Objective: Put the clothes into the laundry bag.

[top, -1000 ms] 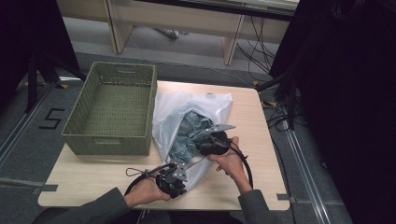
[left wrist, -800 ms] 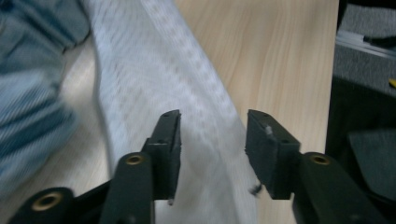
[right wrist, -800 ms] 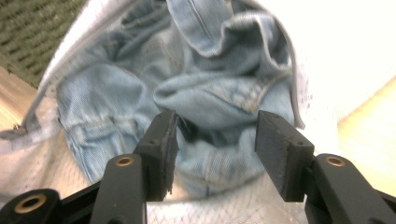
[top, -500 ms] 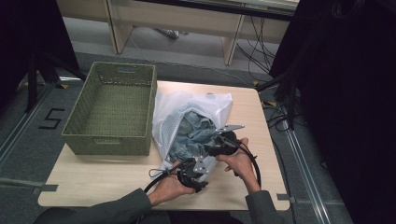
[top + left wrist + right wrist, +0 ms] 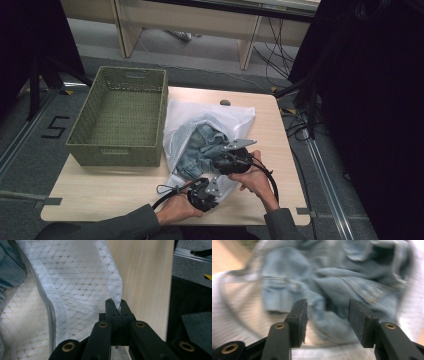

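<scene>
We hold the mesh bag (image 5: 200,130) at the tabletop's near edge – left gripper (image 5: 116,305) just closed, clamped on its near hem; right gripper (image 5: 327,315), jaws apart, faces the denim (image 5: 342,287) straight ahead inside – nearer for pulling it out

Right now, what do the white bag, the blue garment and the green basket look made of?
White bag: thin woven mesh, probably synthetic, semi-sheer with a zip.
Blue garment: faded denim by its look, matte, with stitched seams.
Green basket: woven or moulded, perhaps plastic; perforated matte walls.
</scene>
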`<move>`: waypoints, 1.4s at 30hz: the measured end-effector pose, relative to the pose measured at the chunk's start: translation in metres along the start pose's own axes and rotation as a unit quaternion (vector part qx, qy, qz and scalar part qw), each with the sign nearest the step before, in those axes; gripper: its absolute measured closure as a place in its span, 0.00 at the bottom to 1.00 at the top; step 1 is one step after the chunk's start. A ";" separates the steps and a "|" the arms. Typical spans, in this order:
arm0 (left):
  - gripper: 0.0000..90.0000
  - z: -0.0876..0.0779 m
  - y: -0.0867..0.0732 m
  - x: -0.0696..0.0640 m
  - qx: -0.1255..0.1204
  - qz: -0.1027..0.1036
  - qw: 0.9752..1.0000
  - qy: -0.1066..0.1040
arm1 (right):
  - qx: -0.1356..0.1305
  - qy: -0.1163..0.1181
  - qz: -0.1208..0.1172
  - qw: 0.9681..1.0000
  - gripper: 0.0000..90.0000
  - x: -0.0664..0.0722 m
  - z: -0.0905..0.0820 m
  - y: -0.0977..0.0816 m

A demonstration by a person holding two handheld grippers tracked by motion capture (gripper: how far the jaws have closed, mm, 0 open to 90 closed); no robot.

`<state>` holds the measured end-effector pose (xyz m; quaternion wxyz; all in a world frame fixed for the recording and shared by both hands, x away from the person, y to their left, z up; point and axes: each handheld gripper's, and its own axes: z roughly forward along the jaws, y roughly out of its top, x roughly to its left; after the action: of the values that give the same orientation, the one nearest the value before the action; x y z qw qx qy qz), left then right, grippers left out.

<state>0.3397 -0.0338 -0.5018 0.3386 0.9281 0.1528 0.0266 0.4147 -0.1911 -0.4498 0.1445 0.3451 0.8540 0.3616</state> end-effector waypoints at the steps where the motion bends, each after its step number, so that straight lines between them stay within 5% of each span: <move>1: 0.98 0.000 -0.001 0.000 0.000 0.003 1.000 -0.005 | 0.010 0.017 -0.006 1.000 0.57 0.004 -0.001 0.000; 2: 0.98 -0.001 -0.001 -0.001 0.001 0.002 1.000 -0.003 | 0.022 0.027 -0.005 0.999 0.57 0.011 0.002 -0.003; 3: 0.98 -0.002 -0.001 -0.001 0.002 0.007 1.000 -0.004 | 0.041 0.018 -0.029 0.999 0.58 0.013 0.006 -0.006; 5: 0.98 -0.002 -0.002 -0.002 0.003 0.005 1.000 -0.004 | 0.069 0.007 -0.038 0.997 0.67 0.014 0.012 -0.011; 9: 0.98 -0.002 -0.002 -0.006 0.002 0.007 1.000 -0.015 | 0.082 -0.008 -0.038 0.996 0.84 0.012 0.024 -0.016; 15: 0.99 -0.001 -0.001 -0.009 0.001 0.007 1.000 -0.022 | 0.075 -0.079 -0.052 0.993 0.89 0.015 0.042 -0.001; 18: 0.99 -0.001 -0.001 -0.008 0.003 0.007 1.000 -0.023 | 0.070 -0.115 -0.033 0.990 0.90 0.011 0.055 0.010; 21: 0.99 -0.001 -0.002 -0.008 0.004 0.010 1.000 -0.022 | 0.067 -0.134 -0.037 0.988 0.90 0.005 0.063 0.016; 24: 0.98 -0.001 -0.002 -0.007 0.002 0.010 1.000 -0.022 | 0.056 -0.168 -0.012 0.984 0.89 -0.006 0.073 0.024; 30: 0.97 -0.002 -0.002 -0.003 0.001 -0.004 1.000 -0.024 | 0.057 -0.150 0.003 0.987 0.86 -0.009 0.073 0.025; 32: 0.93 -0.002 -0.001 -0.002 0.003 -0.002 1.000 -0.026 | 0.058 -0.092 0.039 0.993 0.73 -0.012 0.058 0.023; 36: 0.82 -0.001 0.001 -0.002 0.004 -0.006 0.999 -0.032 | 0.034 -0.041 0.054 0.997 0.62 -0.011 0.030 0.017; 38: 0.77 -0.002 0.001 -0.002 0.004 -0.003 0.999 -0.032 | 0.011 -0.036 0.049 0.998 0.60 -0.012 0.024 0.016; 39: 0.71 -0.005 0.002 -0.003 0.000 -0.002 0.999 -0.040 | 0.001 -0.023 0.048 0.999 0.53 -0.016 0.003 0.018; 42: 0.56 -0.012 0.003 -0.004 -0.007 -0.004 0.999 -0.036 | -0.032 -0.033 0.046 0.998 0.48 -0.022 -0.016 0.017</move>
<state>0.3347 -0.0299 -0.4898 0.3503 0.9255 0.1438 -0.0073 0.4315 -0.2060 -0.4265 0.1667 0.3911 0.8201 0.3830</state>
